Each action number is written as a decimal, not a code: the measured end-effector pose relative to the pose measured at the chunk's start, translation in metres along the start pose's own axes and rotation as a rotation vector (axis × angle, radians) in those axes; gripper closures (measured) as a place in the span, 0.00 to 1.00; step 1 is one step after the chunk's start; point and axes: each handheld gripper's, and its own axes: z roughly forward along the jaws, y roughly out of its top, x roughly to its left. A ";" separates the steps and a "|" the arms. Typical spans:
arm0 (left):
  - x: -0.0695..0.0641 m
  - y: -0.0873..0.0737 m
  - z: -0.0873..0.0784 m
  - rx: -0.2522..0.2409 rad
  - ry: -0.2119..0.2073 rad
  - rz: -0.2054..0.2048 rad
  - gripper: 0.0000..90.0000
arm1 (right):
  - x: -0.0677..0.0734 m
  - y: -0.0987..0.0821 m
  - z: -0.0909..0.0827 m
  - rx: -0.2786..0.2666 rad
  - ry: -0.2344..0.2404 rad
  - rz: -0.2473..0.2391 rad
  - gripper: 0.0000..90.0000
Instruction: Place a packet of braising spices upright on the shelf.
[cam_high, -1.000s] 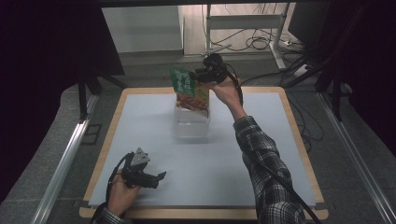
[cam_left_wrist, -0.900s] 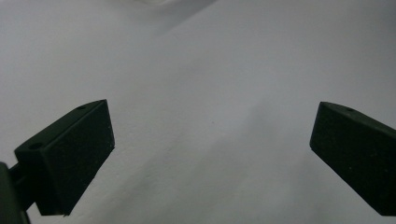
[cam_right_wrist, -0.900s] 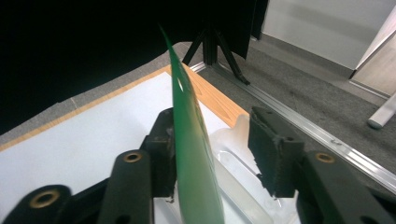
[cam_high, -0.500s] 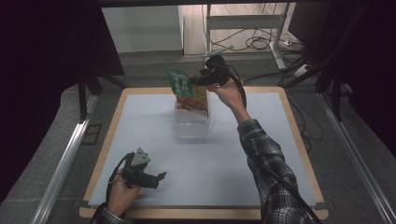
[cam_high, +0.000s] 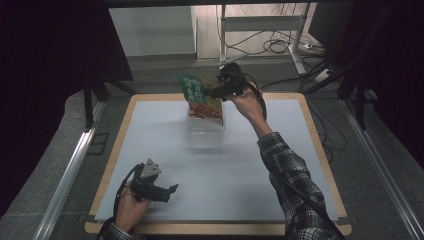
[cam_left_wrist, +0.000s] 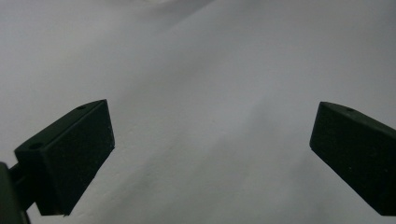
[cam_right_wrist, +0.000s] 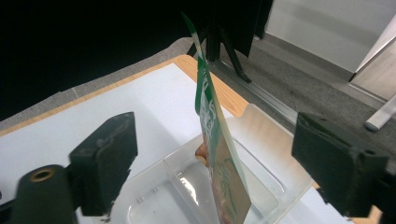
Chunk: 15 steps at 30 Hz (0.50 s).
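Note:
A green snack packet (cam_high: 196, 96) stands on end in a clear plastic container (cam_high: 205, 136) at the back middle of the table, leaning left. My right gripper (cam_high: 213, 93) hovers at its top edge, pointing left. In the right gripper view the packet (cam_right_wrist: 219, 154) rises between the jaws of my right gripper (cam_right_wrist: 215, 135) with a gap on each side. These jaws have just been opening, and they are open now, touching nothing. The container (cam_right_wrist: 266, 179) lies below them. My left gripper (cam_high: 169, 191) rests low over the front left of the table, open and empty (cam_left_wrist: 210, 135).
A white mat (cam_high: 250, 170) covers the wooden-edged table (cam_high: 320, 145). Metal rails (cam_high: 70, 170) run along both sides of the table. Cables (cam_high: 280, 46) lie on the floor behind it. Dark curtains hang at the left and right.
The right gripper's jaws have spread apart and let go of the packet's top. The packet now leans a little more to the left. The left hand has not moved.

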 end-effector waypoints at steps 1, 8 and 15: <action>0.000 0.000 0.000 0.000 0.000 0.000 0.00 | 0.000 0.000 0.000 0.000 0.000 0.000 0.15; 0.000 -0.001 -0.001 0.000 0.004 -0.004 0.00 | 0.004 -0.004 -0.008 -0.008 -0.007 -0.011 0.08; 0.000 -0.002 -0.001 0.000 0.004 -0.006 0.00 | 0.007 -0.007 -0.014 -0.019 0.005 -0.006 0.05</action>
